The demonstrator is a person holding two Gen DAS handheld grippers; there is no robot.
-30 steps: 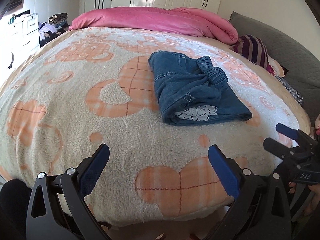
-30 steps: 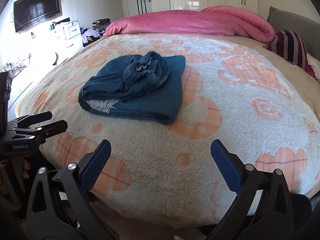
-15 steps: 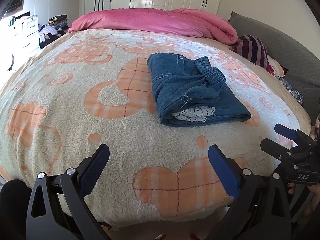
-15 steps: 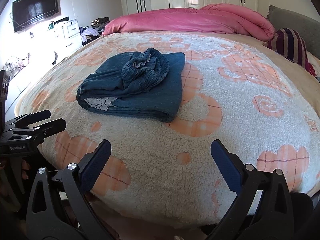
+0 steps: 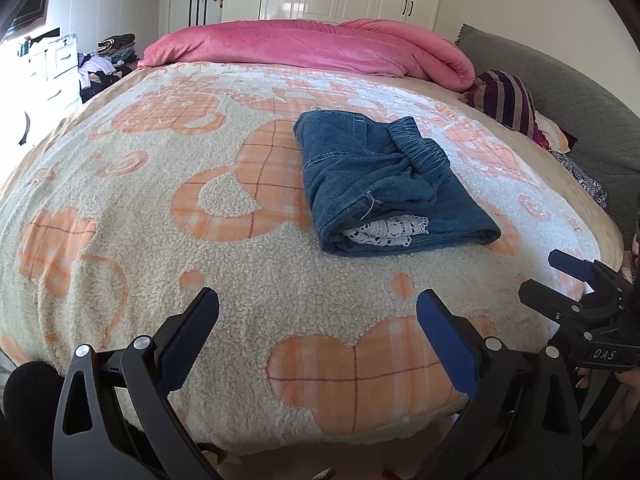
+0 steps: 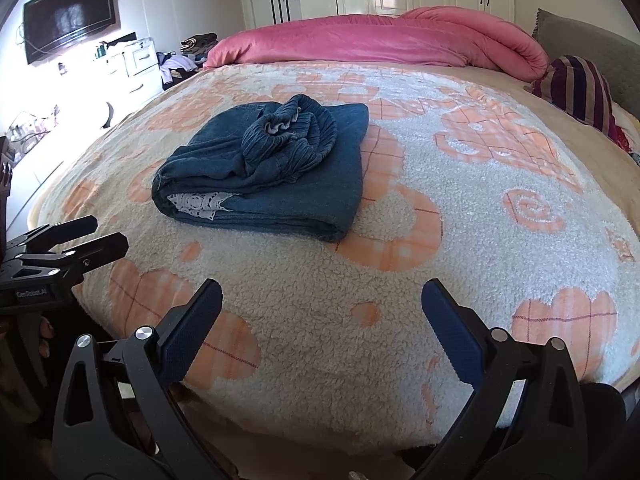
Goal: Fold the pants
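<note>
My two tongs, the left gripper (image 5: 318,334) and right gripper (image 6: 322,326), gape wide over the near edge of the fleecy cream-and-orange blanket (image 5: 168,240), gripping nothing. Mid-blanket lies one pair of denim pants (image 5: 380,184), folded into a thick rectangle, white lace trim showing. Beyond them, one rolled pink duvet (image 5: 320,48).
</note>
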